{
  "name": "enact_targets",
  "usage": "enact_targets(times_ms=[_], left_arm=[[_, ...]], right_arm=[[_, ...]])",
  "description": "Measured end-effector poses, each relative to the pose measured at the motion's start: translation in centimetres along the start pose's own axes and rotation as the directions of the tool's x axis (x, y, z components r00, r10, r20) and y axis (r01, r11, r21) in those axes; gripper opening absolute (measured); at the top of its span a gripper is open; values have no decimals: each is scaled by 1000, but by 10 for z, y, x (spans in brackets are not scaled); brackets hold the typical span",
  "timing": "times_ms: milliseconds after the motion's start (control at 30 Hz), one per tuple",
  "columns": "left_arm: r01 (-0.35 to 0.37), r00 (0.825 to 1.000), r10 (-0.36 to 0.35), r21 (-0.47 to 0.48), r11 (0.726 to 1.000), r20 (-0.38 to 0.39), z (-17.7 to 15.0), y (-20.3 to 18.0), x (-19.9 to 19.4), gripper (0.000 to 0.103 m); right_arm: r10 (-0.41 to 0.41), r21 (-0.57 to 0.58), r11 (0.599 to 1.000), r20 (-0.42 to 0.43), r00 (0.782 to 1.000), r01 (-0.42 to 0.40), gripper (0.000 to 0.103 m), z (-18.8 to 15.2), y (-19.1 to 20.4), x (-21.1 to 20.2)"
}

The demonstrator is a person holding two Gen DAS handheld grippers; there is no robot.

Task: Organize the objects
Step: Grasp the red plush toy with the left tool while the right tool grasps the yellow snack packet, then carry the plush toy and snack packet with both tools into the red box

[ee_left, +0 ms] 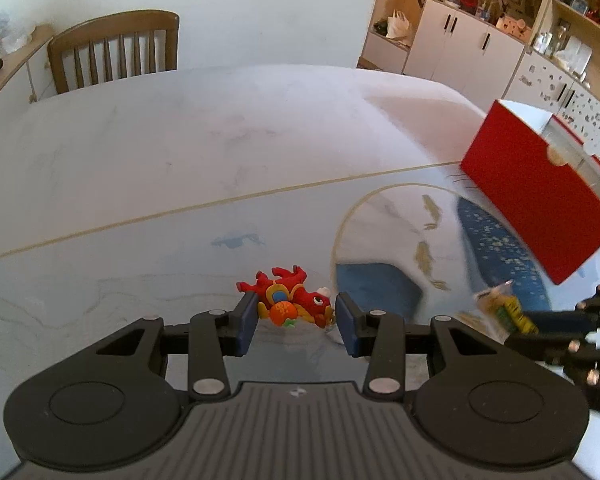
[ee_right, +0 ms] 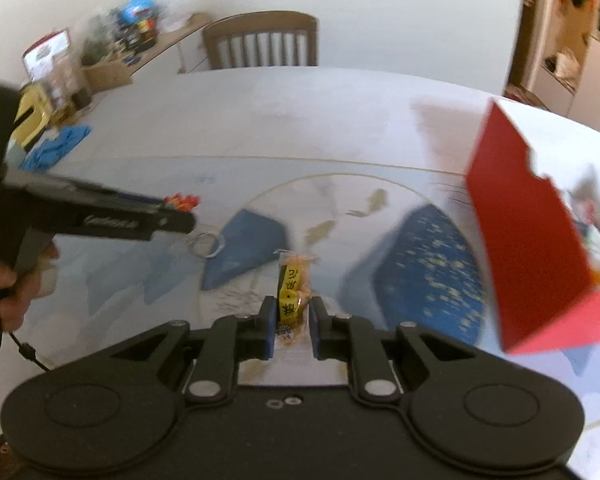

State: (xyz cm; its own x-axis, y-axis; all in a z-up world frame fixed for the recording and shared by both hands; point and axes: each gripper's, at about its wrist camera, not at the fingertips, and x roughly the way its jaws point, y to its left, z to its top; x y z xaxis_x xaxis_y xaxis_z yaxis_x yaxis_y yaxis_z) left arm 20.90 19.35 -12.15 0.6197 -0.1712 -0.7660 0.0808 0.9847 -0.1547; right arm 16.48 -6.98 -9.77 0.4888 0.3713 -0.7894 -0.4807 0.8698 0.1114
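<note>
A red toy figure (ee_left: 290, 300) with an orange fruit on it lies on the table, between the pads of my left gripper (ee_left: 296, 316), which is open around it and not touching. It also shows in the right wrist view (ee_right: 182, 202). My right gripper (ee_right: 292, 320) is shut on a clear snack packet (ee_right: 294, 292) with a yellow label, held above the table; the packet also shows in the left wrist view (ee_left: 504, 312). A red open box (ee_left: 540, 188) stands to the right, also in the right wrist view (ee_right: 528, 236).
The table (ee_left: 180, 160) has a white cloth with blue and gold prints. A wooden chair (ee_left: 116, 48) stands at the far side. A metal key ring (ee_right: 206, 244) lies on the cloth. A cluttered side shelf (ee_right: 100, 52) is at far left, cabinets (ee_left: 480, 40) at far right.
</note>
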Motion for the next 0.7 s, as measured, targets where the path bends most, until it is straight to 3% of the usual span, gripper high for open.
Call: enact_targets(times_ms=[333,700], left_arm=[[58,998,-59,-28,998,-14,-10,-36,-33,41],[109,994,-109,-2,994,3,2,-98,-61,41]], right_arm=[[-68,103,992,14,998,66,16,-12,-47,-34],[-79,128,989,71,994,69,16,-9,-93,-88]])
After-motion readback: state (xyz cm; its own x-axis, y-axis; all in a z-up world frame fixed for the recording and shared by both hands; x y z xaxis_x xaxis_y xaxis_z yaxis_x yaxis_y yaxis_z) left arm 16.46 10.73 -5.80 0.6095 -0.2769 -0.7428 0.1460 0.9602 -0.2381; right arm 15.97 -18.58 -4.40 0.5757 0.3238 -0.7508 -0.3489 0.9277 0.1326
